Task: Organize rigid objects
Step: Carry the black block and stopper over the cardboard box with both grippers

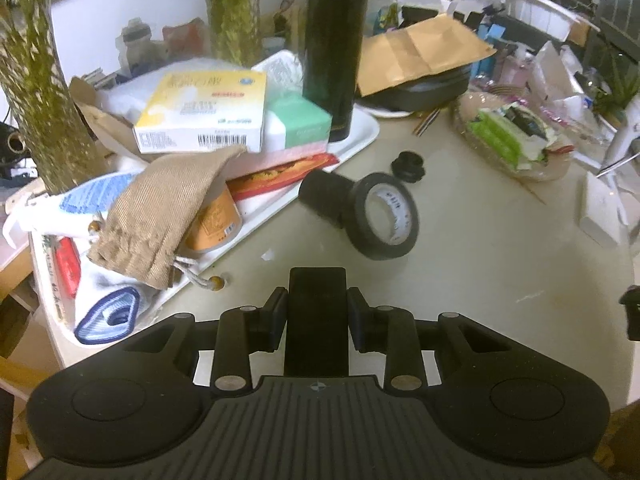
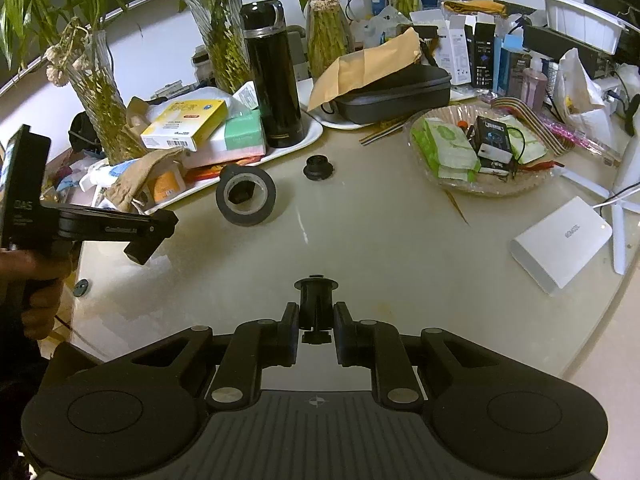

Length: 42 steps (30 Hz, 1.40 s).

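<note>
The left gripper (image 1: 317, 312) has its jaws clamped on a flat black block (image 1: 317, 304), which stands upright between the pads and, seen from the right wrist, hangs clear above the table (image 2: 400, 240) near its left edge. The right gripper (image 2: 316, 316) is closed on a small black spool-shaped part (image 2: 316, 300) with a flanged top, held low over the table's near middle. Further out, a roll of black tape (image 1: 386, 216) leans on a black cylinder (image 1: 320, 196) just beside the white tray (image 1: 360, 140), and a small black knob (image 1: 408, 166) sits on the bare surface behind it, nearer the table's centre. The tray along the left edge is already crowded with a yellow box (image 1: 204, 112), a tan pouch (image 1: 168, 216) and a tall black flask (image 1: 334, 56). Both hands look loaded, so the step in hand seems to be carrying picked pieces to a sorting place. The next move likely calls for finding a free patch, since the tray offers little, and setting each piece down without knocking the tape roll.
</note>
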Tool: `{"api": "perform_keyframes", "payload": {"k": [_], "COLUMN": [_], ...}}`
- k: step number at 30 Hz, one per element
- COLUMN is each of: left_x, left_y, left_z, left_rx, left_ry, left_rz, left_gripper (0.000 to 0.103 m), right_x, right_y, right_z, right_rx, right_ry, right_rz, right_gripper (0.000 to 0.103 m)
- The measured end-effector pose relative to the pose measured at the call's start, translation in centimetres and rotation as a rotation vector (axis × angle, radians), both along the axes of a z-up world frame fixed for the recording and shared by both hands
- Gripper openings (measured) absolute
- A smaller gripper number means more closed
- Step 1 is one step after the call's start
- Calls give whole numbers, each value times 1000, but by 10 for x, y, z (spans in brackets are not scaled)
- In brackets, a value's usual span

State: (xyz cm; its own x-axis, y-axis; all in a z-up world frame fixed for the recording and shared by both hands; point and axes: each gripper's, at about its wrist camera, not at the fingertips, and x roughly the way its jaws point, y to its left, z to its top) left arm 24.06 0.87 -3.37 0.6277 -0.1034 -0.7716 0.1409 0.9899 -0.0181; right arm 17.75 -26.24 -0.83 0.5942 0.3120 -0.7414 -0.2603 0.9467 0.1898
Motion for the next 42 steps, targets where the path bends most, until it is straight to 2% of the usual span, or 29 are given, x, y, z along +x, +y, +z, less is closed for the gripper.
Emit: {"api": "perform_keyframes", "payload": {"k": [12,23,30,42], "left_x": [-35,-79,-108,-147], "left_y": [-8,-17,-28,-50], "left_z": [38,66,69,59], "left_rx": [-21,-45,-53,-46], "left_ry": [-35,-74,-68,-5], "left_rz": [-60,-143,-214,-366], "left_gripper": [31,31,31,31], "right_x": [-20,-46,-65,-92], "right_y": [7,12,16,14], "right_z": [30,42,44,44], "right_rx": [4,-32,-41,-28], "right_ry": [-31,-24,-18,-4], "right_rz": [28,75,102,109], "right_gripper": [20,20,20,20]}}
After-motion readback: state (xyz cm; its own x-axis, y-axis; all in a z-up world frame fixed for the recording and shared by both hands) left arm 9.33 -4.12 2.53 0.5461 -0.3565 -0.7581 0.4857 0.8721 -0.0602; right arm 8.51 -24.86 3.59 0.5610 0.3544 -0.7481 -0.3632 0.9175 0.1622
